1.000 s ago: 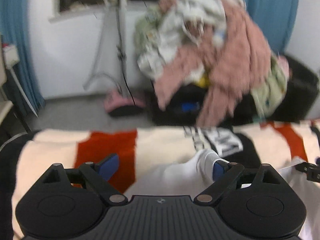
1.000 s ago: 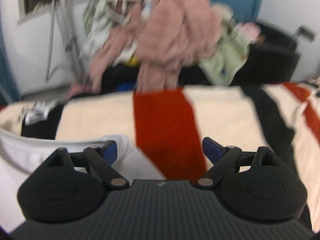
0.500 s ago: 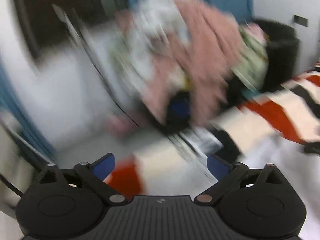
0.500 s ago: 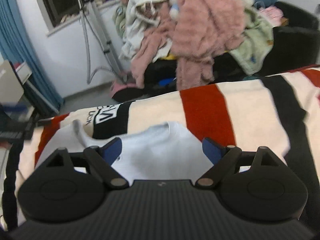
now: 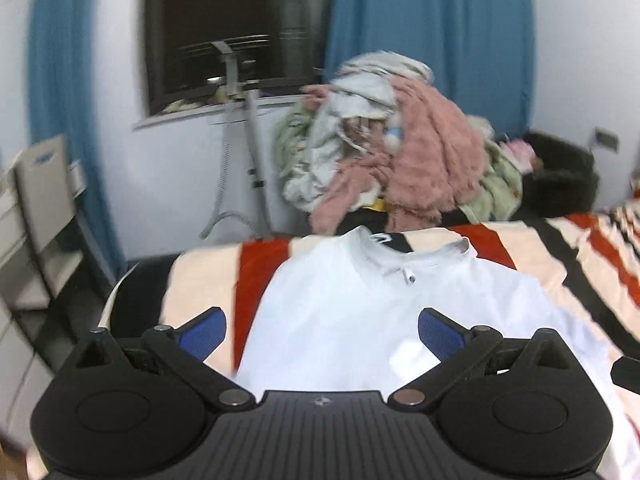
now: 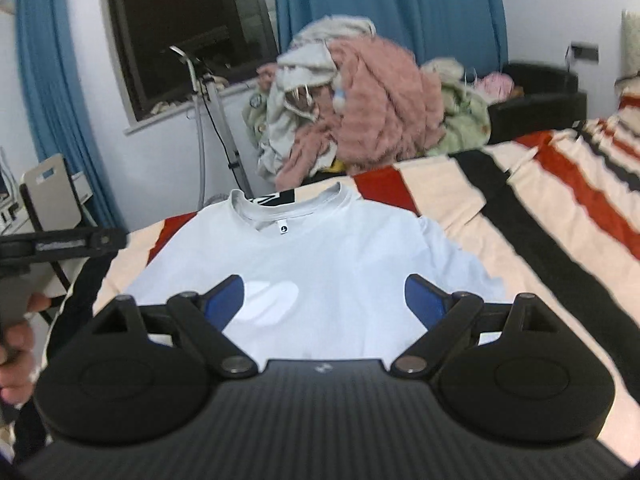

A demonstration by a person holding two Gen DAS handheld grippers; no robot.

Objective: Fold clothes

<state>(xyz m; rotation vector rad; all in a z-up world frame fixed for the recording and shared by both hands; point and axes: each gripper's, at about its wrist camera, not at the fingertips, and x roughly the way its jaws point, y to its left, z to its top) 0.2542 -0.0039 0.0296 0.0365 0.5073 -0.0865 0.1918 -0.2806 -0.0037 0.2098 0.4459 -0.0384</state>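
Left wrist view first: the left gripper (image 5: 322,330) stands wide apart, blue pads clear of any cloth, nothing between them. Ahead and below lies the white T-shirt (image 5: 360,304), spread flat on the striped blanket (image 5: 520,248). Its collar (image 5: 416,258) points away from the claw, toward the heap of clothes (image 5: 392,160) under the blue curtain (image 5: 432,36), so the long axis runs straight out from the gripper, tilted a touch to the right. The shirt's near part passes under the gap between the jaws and out of sight behind the gripper body.

Right wrist view now: the right gripper (image 6: 324,300) is spread wide too, holding nothing. The T-shirt sits dead centre in front, collar far, hem end near, long axis in line with the fingers. The lower body of the shirt lies below the open gap; I cannot tell whether the pads touch it. At the left edge, the person's hand (image 6: 16,344) grips the other tool's handle.
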